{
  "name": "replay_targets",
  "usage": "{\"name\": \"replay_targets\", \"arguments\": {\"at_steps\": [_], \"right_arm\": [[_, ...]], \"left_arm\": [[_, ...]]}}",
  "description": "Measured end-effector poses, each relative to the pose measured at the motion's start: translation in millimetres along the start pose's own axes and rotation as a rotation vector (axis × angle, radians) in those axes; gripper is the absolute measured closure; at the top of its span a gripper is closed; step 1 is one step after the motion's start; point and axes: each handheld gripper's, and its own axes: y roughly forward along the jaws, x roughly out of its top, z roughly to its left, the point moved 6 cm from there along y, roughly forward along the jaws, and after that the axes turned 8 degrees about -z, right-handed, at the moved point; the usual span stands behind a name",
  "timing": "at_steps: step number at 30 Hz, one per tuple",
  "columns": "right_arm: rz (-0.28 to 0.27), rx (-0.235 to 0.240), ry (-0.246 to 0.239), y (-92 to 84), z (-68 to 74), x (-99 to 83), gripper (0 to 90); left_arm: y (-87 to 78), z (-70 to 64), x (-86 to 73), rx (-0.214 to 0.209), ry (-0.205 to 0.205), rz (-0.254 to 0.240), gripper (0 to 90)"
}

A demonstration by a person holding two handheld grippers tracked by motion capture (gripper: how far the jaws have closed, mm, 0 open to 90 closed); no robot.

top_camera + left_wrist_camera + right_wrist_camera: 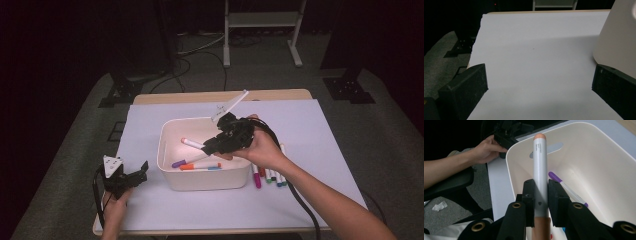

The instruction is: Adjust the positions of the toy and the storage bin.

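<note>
Table [320, 150] carries bin [172, 177] at centre; spare markers [270, 175] lie by its right wall. Right gripper [540, 195] is clamped on marker [540, 167] over the bin interior. Left gripper [131, 178] rests at front-left w/ jaws apart, empty. Risk: early release near the rim, so marker bounces out. Right gripper view shows the pad contact; high view shows the markers inside.

Purple marker [567, 188] partly hidden behind right tongs [541, 202], bin [619, 42] edge-cropped

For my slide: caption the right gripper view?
Right gripper shut on a white marker, over the white bin holding a purple-capped marker.
</note>
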Motion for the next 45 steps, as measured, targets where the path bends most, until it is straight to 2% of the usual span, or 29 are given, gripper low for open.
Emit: {"name": "replay_targets", "arguments": {"at_steps": [12, 22, 26, 45], "right_arm": [[0.048, 0.040, 0.003, 34.2, -7.6, -5.8, 75.7], [0.082, 0.065, 0.001, 54.2, -13.0, -11.9, 75.6], [0.112, 0.076, -0.002, 64.3, -13.6, -16.6, 75.6], [0.198, 0.093, -0.030, 84.1, -16.3, -28.2, 75.5]], "left_arm": [[0.0, 0.2, -0.1, -0.001, -0.001, 0.002, 0.0], [0.0, -0.3, 0.0, -0.003, 0.003, 0.001, 0.0], [0.2, -0.2, 0.1, -0.003, 0.002, -0.002, 0.0], [0.1, 0.0, 0.2, -0.003, 0.003, -0.004, 0.0]]}}
